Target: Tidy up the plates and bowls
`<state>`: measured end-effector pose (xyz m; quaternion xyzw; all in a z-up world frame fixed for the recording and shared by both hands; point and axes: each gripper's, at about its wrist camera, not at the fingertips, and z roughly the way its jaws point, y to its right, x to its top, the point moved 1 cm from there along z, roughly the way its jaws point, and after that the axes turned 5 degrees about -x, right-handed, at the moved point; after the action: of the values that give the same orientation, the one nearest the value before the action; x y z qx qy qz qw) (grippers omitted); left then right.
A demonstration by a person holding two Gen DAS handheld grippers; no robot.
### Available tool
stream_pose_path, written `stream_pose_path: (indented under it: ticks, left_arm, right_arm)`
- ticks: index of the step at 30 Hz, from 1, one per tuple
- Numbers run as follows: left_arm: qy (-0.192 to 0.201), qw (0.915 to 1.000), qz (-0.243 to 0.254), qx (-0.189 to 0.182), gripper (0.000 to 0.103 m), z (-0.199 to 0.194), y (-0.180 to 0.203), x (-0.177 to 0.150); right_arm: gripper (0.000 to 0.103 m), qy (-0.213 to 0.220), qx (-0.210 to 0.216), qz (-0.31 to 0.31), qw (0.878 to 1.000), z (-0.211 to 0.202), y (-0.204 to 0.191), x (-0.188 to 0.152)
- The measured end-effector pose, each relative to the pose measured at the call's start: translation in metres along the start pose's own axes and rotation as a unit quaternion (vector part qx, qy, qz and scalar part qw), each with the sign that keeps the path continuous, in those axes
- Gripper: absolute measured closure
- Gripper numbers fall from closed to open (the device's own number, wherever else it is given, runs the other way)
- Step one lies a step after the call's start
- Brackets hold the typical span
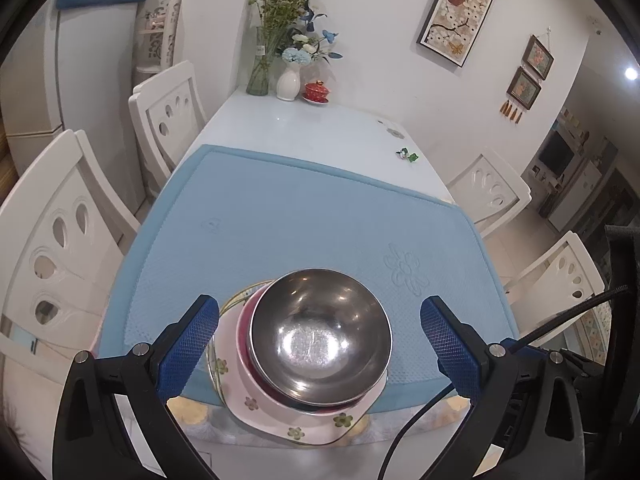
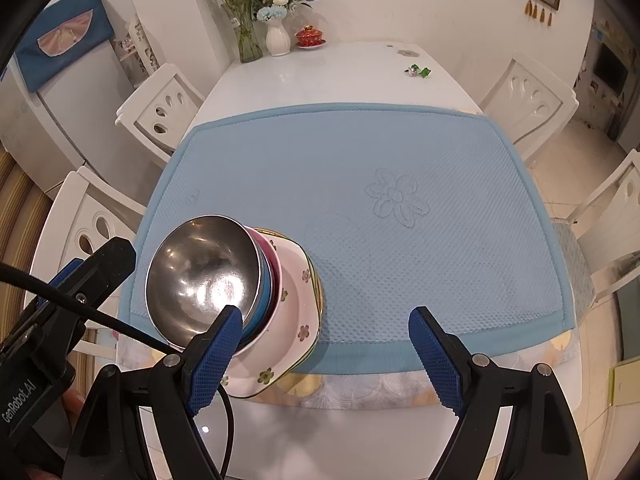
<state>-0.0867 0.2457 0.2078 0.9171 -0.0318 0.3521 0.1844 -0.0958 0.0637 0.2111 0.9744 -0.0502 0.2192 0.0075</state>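
Blue textured fingers (image 1: 188,350) of the left gripper (image 1: 320,344) stand wide apart on either side of a shiny round steel bowl (image 1: 320,336), with clear gaps to its rim and nothing pinched. That steel bowl sits on top of a stack: under it a red bowl (image 1: 246,344) and, seen from the right wrist view, a blue bowl (image 2: 262,300), all resting on a white square plate with small flower prints (image 1: 296,424), with another plate's yellowish edge (image 1: 236,296) showing beneath. The stack stands at the near edge of a pale blue quilted mat (image 1: 304,216) spread over the white bench (image 1: 320,128), the flowered plate overhanging the mat's border.

From the right wrist view, the right gripper (image 2: 326,346) is also spread wide and holds nothing; its left finger (image 2: 218,354) overlaps the steel bowl's rim in the picture, though contact cannot be told. The left gripper's black body and cable (image 2: 80,308) crowd in just beside the stack.

At the far end of the bench stand a clear glass vase of green stems (image 1: 260,64), a white vase of blue flowers (image 1: 289,80) and a red lidded cup on a saucer (image 1: 316,91). White chairs (image 1: 52,232) flank the bench.
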Motion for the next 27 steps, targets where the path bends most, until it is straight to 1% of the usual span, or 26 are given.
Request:
stream_pose_path:
  ticks: [6,11,27]
  left_arm:
    - [0.003,0.9999,0.006,0.009,0.002,0.0010,0.0004,0.0012]
    - [-0.014,0.9998,0.007,0.008,0.002,0.0061,-0.0006,0.0016]
    - [-0.010,0.9997,0.018,0.015,0.002,0.0069,0.0010,0.0027]
  right_arm:
    - [0.020,-0.004,0.003,0.001,1.000,0.0022,-0.0009,0.0006]
    - [0.020,-0.007,0.005,-0.001,1.000,0.0040,-0.0025,0.0019]
    - [0.020,-0.016,0.012,-0.004,1.000,0.0075,-0.0079,0.0015]
